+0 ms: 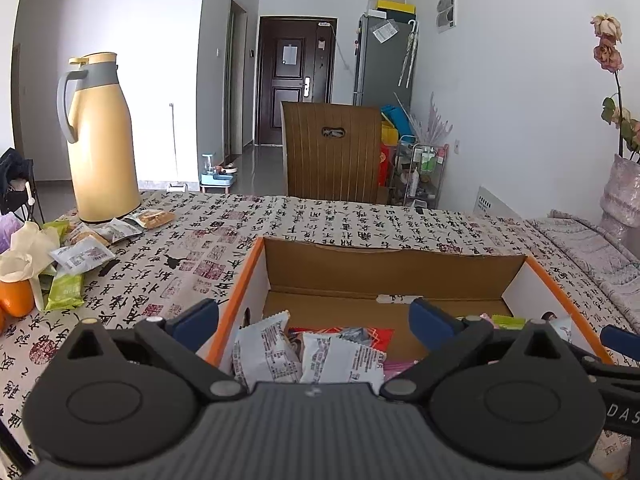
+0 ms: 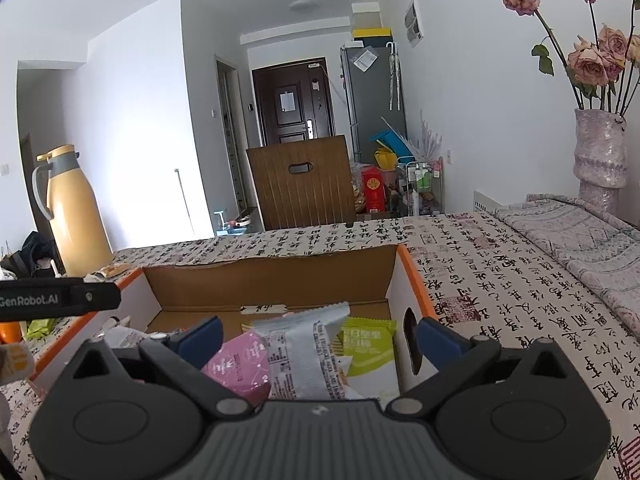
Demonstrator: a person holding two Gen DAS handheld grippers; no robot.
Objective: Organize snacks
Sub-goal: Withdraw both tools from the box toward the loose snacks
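An open cardboard box (image 1: 248, 280) with an orange rim and white sides stands on the patterned tablecloth. It holds white snack packets (image 1: 340, 360), a red one (image 1: 372, 336), a pink packet (image 2: 240, 364), a white packet (image 2: 304, 356) and a green packet (image 2: 368, 348). My left gripper (image 1: 314, 320) is open over the box's left wall, nothing pressed between its blue pads. At the box's right wall (image 2: 404, 280) my right gripper (image 2: 320, 340) is open too, one finger inside, one outside. Several loose packets (image 1: 84, 256) lie on the table at the left.
A tall yellow thermos jug (image 1: 100, 140) stands at the back left, an orange (image 1: 16, 298) near the loose packets. A wooden chair (image 1: 332, 152) is behind the table. A vase of dried roses (image 2: 600, 152) and a folded cloth (image 2: 580, 236) are at the right.
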